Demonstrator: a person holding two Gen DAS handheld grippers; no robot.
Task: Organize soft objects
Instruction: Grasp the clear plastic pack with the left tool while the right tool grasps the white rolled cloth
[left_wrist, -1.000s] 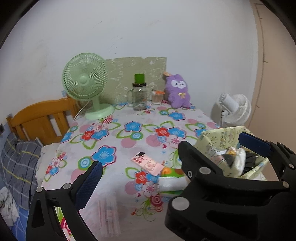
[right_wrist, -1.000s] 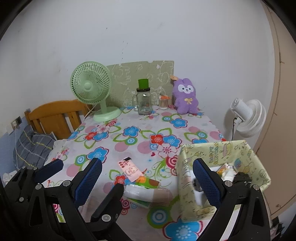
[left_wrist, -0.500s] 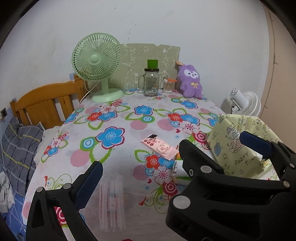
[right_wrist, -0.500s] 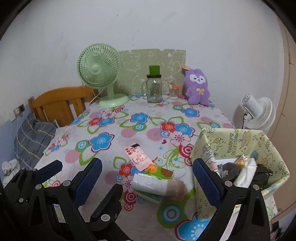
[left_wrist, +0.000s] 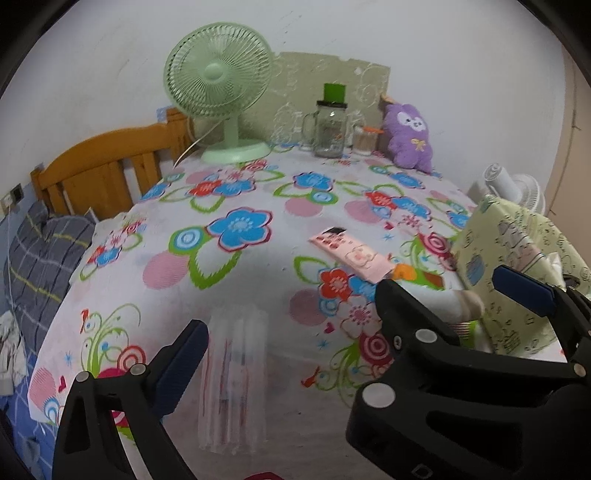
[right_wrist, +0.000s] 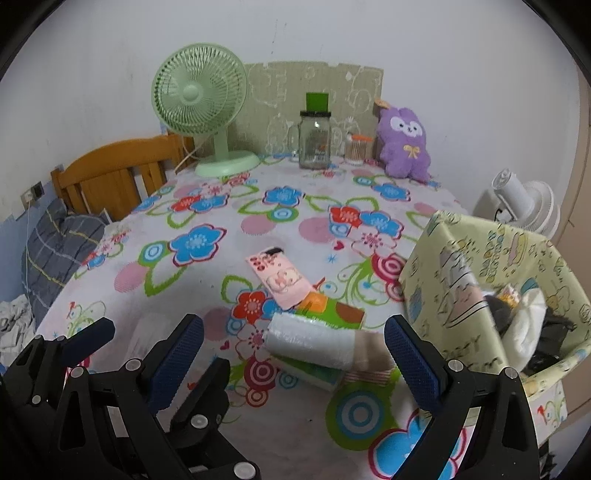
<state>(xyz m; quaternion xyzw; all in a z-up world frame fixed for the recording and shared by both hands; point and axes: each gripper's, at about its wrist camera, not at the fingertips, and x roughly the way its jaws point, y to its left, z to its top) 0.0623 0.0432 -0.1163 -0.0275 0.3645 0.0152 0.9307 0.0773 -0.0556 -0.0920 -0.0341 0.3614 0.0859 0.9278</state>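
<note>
1. We open on the yellow-green printed fabric bin at the right edge of the table, and it is already loaded: a white soft item and dark bundled pieces lie inside (too jumbled to name).
2. Back by the wall, a glass handled jar with a green block on its lid stands upright; we cannot tell what is in it. Just beside it is a small clear canister with an orange lid.
3. The purple plush sits upright at the far right corner against the wall, well apart from the bin.
4. In mid-table a pink flat packet overlaps a green packet, and a white wrapped roll lies across that packet, near the bin's left wall.
5. A clear plastic sleeve lies flat near the front edge.
6. The left gripper hovers above that sleeve, its jaws spread wide and holding nothing.
7. The right gripper is spread wide and empty too, framing the white roll.
8. For room, the floral cloth is bare from the centre to the left edge; the green desk fan holds the far left corner.
</note>
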